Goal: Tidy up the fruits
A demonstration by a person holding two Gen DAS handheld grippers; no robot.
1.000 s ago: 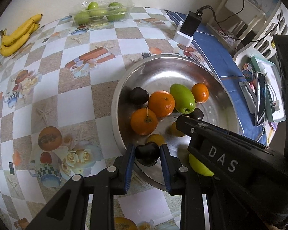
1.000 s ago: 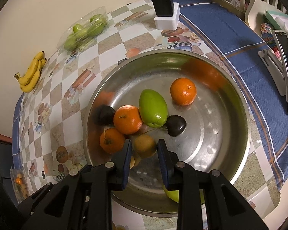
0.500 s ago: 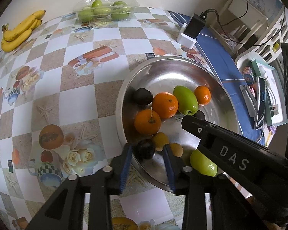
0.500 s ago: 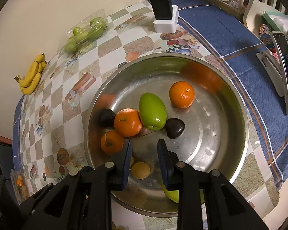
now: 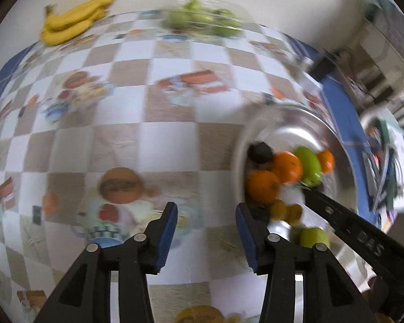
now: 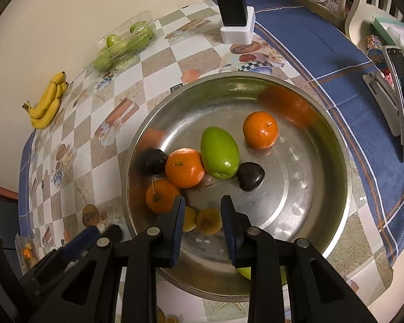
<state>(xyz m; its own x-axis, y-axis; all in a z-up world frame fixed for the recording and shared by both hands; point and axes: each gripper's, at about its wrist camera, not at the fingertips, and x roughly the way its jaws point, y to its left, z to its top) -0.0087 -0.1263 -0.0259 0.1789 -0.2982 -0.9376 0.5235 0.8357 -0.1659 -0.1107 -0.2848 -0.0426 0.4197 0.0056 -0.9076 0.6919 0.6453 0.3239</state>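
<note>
A steel bowl [image 6: 334,167] holds three oranges [image 6: 185,167], a green mango [image 6: 219,151], two dark plums [image 6: 250,175] and small yellow fruits [image 6: 209,221]. My right gripper [image 6: 202,227] is open and empty, hovering over the bowl's near side above the yellow fruits. My left gripper [image 5: 206,232] is open and empty, over the checkered tablecloth left of the bowl [image 5: 309,118]; this view is blurred. A green fruit [image 5: 313,237] lies at the bowl's near edge. Bananas [image 6: 47,102] and a pack of green fruits [image 6: 124,44] lie at the table's far side.
A black charger on a white block [image 6: 235,18] stands behind the bowl. A phone on a stand [image 6: 401,102] and clutter sit on the right on the blue cloth. A wall borders the table's far edge.
My left gripper let go of a dark plum in the bowl, opened wide and swung left over the tablecloth. My right gripper released a yellow fruit into the bowl and stayed open.
</note>
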